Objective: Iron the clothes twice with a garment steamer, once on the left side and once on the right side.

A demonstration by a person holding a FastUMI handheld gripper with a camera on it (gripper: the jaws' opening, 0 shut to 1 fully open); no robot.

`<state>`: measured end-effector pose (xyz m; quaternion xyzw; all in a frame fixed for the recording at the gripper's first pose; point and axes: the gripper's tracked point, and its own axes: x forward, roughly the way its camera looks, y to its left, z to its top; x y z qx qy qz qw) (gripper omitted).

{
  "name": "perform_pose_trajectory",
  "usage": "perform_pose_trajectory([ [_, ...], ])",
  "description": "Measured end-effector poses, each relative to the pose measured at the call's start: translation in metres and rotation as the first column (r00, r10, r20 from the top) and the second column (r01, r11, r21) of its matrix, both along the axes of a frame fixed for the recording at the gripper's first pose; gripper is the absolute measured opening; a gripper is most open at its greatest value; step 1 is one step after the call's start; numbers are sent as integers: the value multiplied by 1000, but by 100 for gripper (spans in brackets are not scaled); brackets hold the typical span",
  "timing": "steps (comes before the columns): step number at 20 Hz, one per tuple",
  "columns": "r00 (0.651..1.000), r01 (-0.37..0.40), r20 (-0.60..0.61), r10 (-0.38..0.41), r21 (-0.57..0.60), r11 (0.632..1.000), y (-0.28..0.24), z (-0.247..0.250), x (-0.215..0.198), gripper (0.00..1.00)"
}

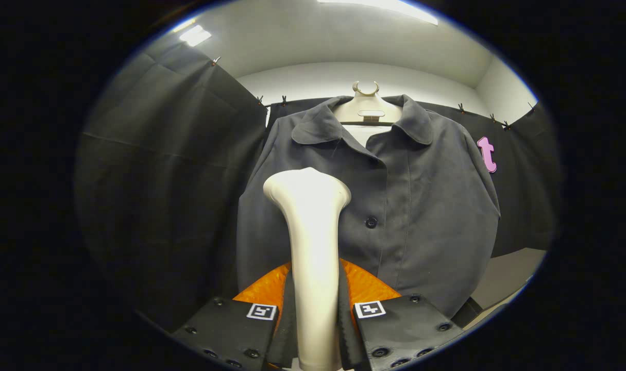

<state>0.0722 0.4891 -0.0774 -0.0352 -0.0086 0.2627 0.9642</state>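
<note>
Gripping the steamer point(313, 247) between both fingers, the tongs point(315, 314) held its head near the hung shirt's point(416, 216) left front.

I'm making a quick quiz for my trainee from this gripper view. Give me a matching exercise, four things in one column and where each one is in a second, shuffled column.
Things:
1. garment steamer
2. dark shirt
3. hanger
4. shirt button

Places:
A. inside the shirt's collar, at the top
B. between the fingers of the gripper, handle clamped, head pointing up
C. on the shirt front, just beside the steamer's head
D. hanging in front of the black cloth wall, beyond the steamer

Pairs: 1-B, 2-D, 3-A, 4-C
</note>
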Motion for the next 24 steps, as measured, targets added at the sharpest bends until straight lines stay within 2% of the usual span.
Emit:
perform_pose_trajectory([
  [24, 983, -22, -183, -5, -145, 989, -28, -142, -52, 41],
])
